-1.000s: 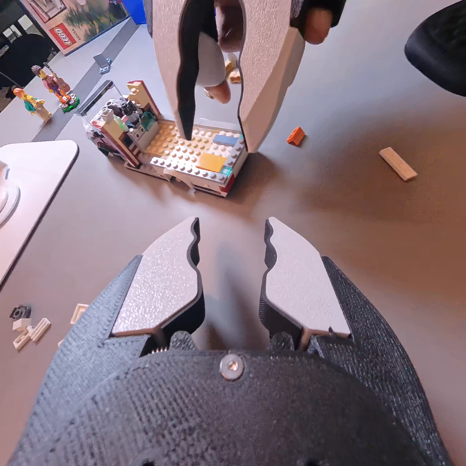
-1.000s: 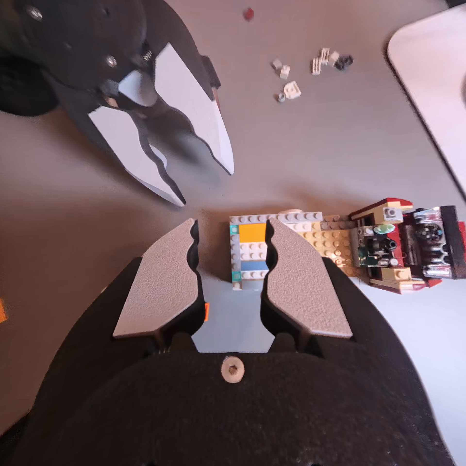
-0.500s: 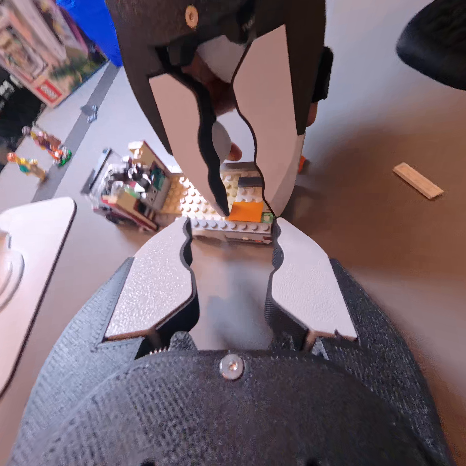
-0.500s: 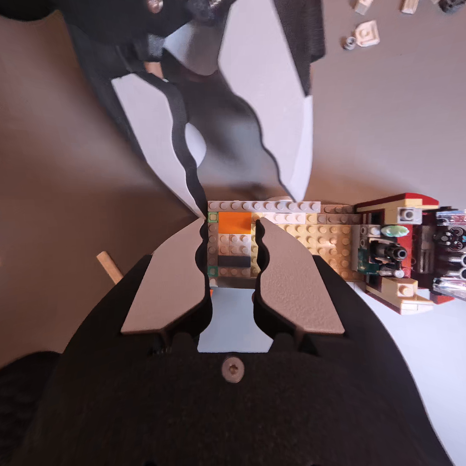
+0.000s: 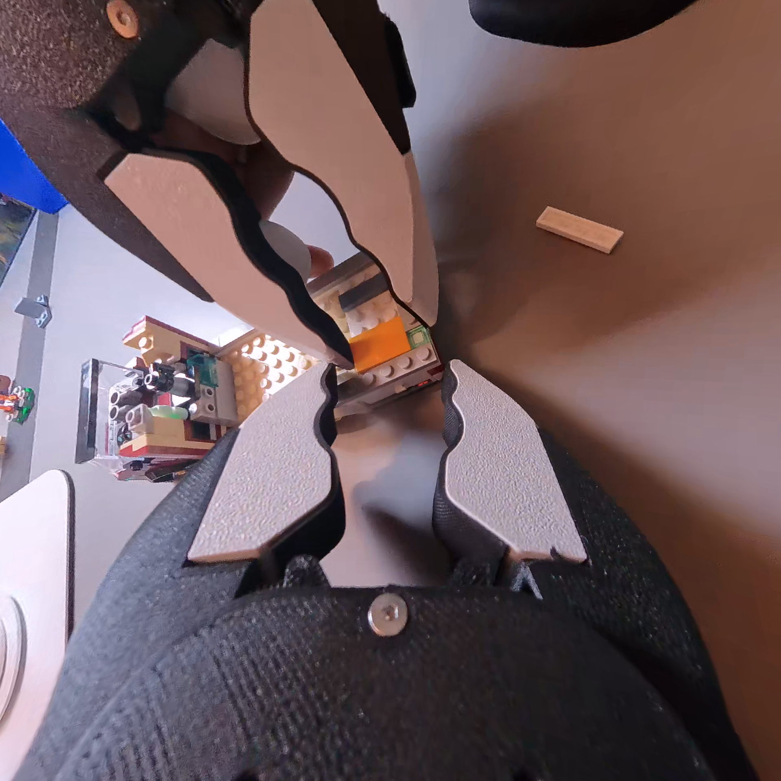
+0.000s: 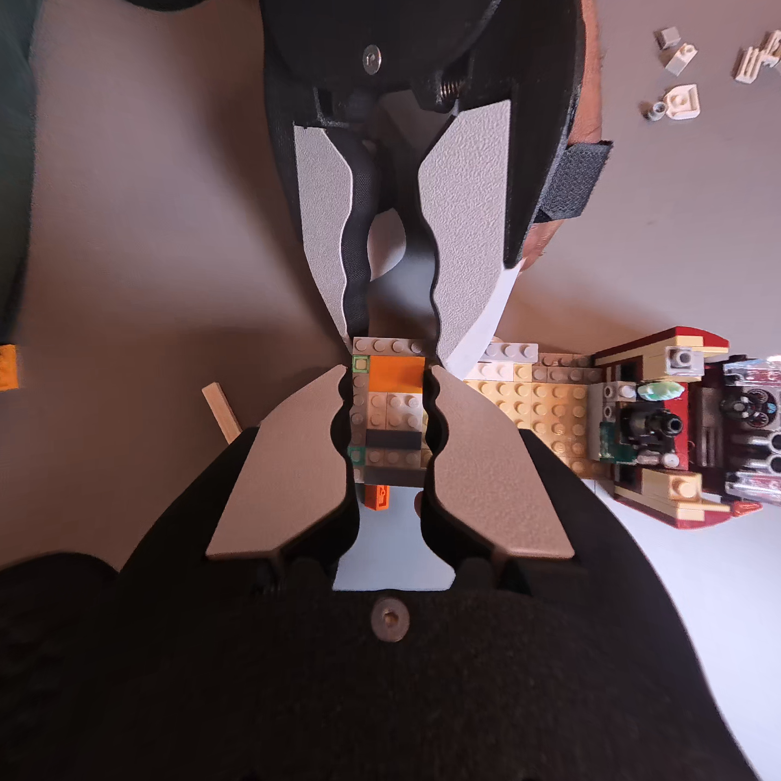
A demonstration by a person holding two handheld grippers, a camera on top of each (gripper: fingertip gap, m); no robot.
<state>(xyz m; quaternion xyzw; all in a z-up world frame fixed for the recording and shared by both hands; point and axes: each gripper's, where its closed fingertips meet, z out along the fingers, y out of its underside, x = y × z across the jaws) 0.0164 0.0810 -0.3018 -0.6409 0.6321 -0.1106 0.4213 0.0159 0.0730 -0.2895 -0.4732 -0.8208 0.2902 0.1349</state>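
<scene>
Spreading across both views, grey-brown counter (image 5: 634, 422) carries everything. Biggest item on it: brick model (image 6: 541, 405) w/ tan studded floor, dark-red walls and clear/metallic bits at one end, plus a narrow grey-edged section (image 6: 393, 422) at the other end topped w/ orange tile (image 6: 395, 372), pale studded plates, dark tile and small green corner tiles.

Right hand-held gripper (image 6: 391, 372) straddles that narrow section from above, jaws partly closed, both pads pressed against its two long sides. Left hand-held gripper (image 5: 386, 372) faces it from the opposite side, tips at the section's grey end edge; jaws wider apart. One tip looks to meet the edge's corner; can't tell whether either pad presses, so grip uncertain.

Near counter edge: white rounded board (image 5: 34, 549). Smaller: tan flat tile (image 5: 579, 229) well apart from model, loose orange brick (image 6: 377, 496) just beside section's near end, cluster of small pale loose pieces (image 6: 676, 101) farther off.
</scene>
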